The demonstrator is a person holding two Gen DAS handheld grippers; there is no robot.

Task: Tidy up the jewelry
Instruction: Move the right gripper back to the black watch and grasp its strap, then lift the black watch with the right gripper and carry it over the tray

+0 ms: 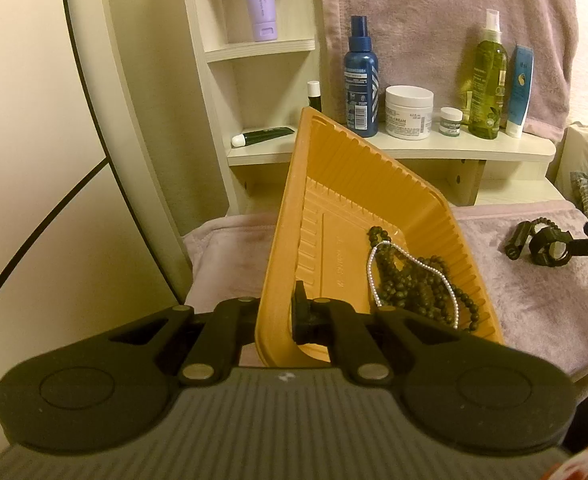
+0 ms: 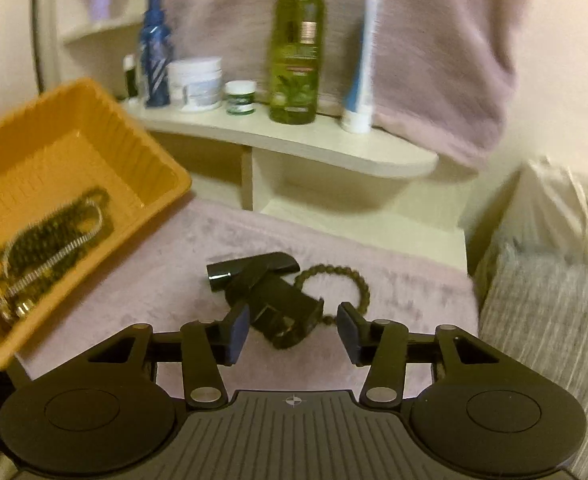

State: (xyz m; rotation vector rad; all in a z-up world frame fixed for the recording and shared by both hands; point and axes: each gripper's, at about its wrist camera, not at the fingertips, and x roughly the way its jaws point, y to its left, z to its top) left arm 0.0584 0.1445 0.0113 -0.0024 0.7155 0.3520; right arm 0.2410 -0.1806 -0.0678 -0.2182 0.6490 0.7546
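Note:
My left gripper is shut on the near rim of an orange plastic tray and holds it tilted. In the tray lie a dark bead necklace and a white pearl strand. The tray and its beads also show at the left of the right wrist view. My right gripper is open, just above a black watch or clasp piece and a dark bead bracelet on the pink towel. These items also show in the left wrist view.
A cream shelf behind holds a blue bottle, a white cream jar, a small jar, a green bottle and a blue-white tube. A grey pillow lies at right.

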